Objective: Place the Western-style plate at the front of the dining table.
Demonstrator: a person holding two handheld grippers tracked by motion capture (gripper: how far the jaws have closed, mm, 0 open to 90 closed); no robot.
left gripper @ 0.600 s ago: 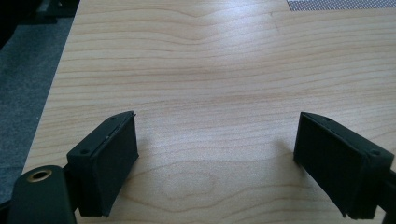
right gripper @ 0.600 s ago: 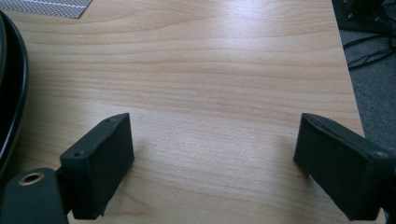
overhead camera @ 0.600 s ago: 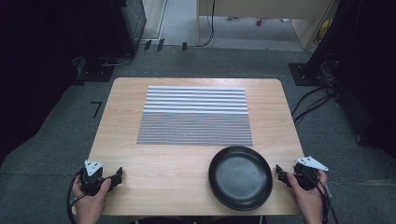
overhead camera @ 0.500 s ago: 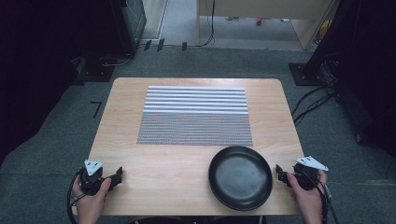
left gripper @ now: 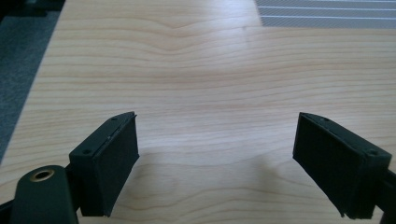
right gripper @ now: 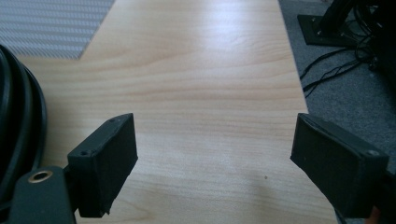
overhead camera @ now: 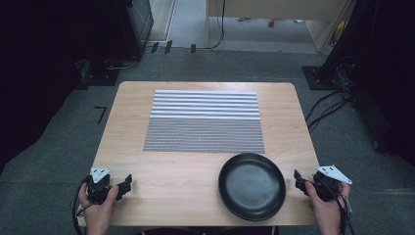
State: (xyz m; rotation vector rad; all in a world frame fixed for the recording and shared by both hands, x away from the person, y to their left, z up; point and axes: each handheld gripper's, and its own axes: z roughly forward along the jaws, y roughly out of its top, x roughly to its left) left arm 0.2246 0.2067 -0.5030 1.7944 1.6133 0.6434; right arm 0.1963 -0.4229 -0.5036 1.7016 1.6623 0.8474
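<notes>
A black round plate (overhead camera: 252,185) lies on the wooden table (overhead camera: 186,171) near its front right. Its rim (right gripper: 18,121) curves along the left edge of the right gripper view. My right gripper (overhead camera: 299,178) rests at the table's right front edge, just right of the plate, and it is open (right gripper: 215,163) over bare wood. My left gripper (overhead camera: 125,184) sits at the front left corner, also open (left gripper: 217,163), with nothing between its jaws. A grey and white striped placemat (overhead camera: 204,121) covers the middle of the table, far from both grippers.
Grey carpet (overhead camera: 54,147) surrounds the table. Black cables (overhead camera: 333,105) and a stand base (overhead camera: 320,76) lie on the floor to the right. Dark equipment (overhead camera: 132,24) stands at the back left. The placemat's corner (right gripper: 51,28) appears at the top left of the right gripper view.
</notes>
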